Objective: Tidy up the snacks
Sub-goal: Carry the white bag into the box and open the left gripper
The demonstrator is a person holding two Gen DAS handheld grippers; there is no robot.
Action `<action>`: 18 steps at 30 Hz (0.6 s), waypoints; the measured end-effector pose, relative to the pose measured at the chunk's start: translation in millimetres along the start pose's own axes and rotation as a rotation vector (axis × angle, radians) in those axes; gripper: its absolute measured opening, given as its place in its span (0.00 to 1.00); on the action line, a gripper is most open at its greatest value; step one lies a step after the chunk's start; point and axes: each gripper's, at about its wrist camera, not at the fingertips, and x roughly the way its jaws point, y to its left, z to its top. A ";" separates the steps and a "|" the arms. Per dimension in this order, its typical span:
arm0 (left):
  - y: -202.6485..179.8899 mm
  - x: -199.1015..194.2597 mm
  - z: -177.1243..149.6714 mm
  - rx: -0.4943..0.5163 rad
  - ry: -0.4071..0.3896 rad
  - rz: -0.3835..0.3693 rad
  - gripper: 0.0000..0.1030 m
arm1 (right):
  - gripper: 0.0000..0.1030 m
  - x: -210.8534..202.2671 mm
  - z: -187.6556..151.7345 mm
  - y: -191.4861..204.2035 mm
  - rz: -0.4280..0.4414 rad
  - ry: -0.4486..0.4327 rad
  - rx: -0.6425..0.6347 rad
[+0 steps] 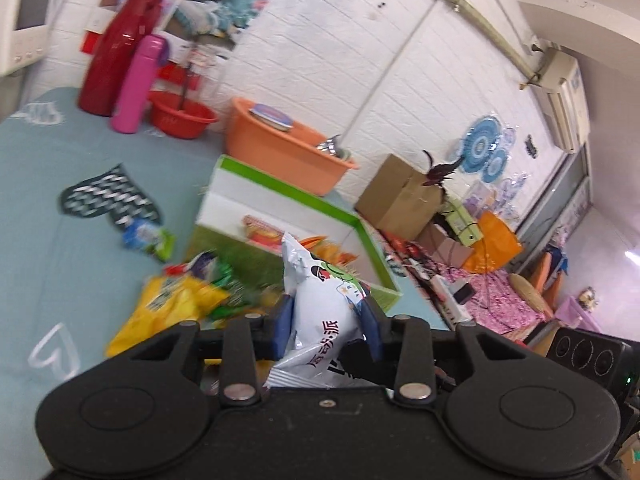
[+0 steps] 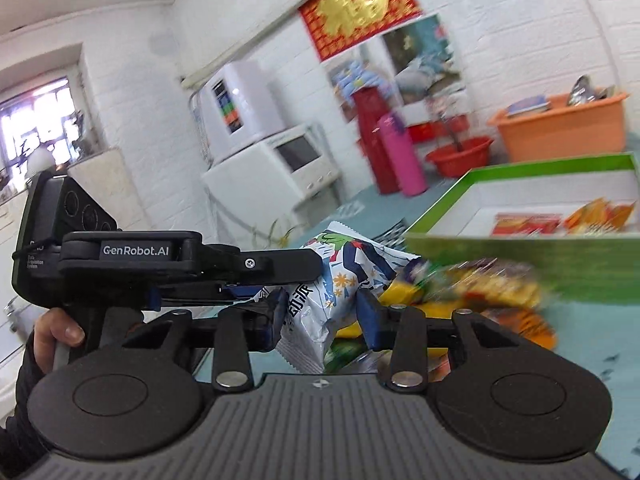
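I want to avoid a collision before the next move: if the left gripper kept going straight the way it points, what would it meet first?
The left gripper, shut on the white snack bag, points at the green-rimmed box. Its near rim or the snacks inside likely come first; depth is unclear.

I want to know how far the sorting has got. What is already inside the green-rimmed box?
In the green-rimmed box, a red packet and an orange packet lie against its far wall. The near wall covers the rest of the floor, so more there cannot be ruled out.

Both the right claw [image 2: 322, 314] and left claw [image 2: 316, 266] pinch the white snack bag [image 2: 344, 276] beside the green-rimmed box [image 2: 520, 252].
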 end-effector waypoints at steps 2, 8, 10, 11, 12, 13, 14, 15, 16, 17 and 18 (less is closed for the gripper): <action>-3.9 20.2 9.5 0.002 0.000 -0.031 0.43 | 0.66 -3.7 8.4 -12.1 -0.038 -0.029 -0.004; -4.0 81.7 39.7 -0.005 0.026 -0.074 0.42 | 0.66 3.2 35.8 -54.3 -0.122 -0.058 -0.026; -0.1 98.8 48.6 -0.017 0.037 -0.079 0.42 | 0.66 8.2 43.7 -68.3 -0.139 -0.056 -0.029; 1.6 106.3 52.6 -0.018 0.041 -0.077 0.42 | 0.66 11.7 47.4 -75.5 -0.143 -0.054 -0.030; 3.7 113.6 55.9 -0.019 0.044 -0.073 0.43 | 0.66 15.1 50.5 -82.7 -0.146 -0.051 -0.029; 6.2 120.5 59.6 -0.022 0.048 -0.065 0.42 | 0.66 18.1 53.2 -90.6 -0.146 -0.045 -0.026; 9.6 125.4 62.3 -0.025 0.050 -0.057 0.42 | 0.66 22.4 56.1 -97.6 -0.144 -0.037 -0.021; 12.8 130.9 65.0 -0.026 0.053 -0.050 0.43 | 0.66 28.7 58.4 -104.0 -0.142 -0.030 -0.017; 17.0 136.1 67.8 -0.026 0.057 -0.041 0.43 | 0.66 34.2 60.5 -110.2 -0.141 -0.022 -0.016; 20.7 140.6 69.7 -0.028 0.060 -0.032 0.43 | 0.66 40.2 62.0 -114.3 -0.142 -0.015 -0.020; 26.2 144.7 71.7 -0.037 0.065 -0.022 0.43 | 0.65 46.6 63.5 -117.3 -0.145 -0.007 -0.029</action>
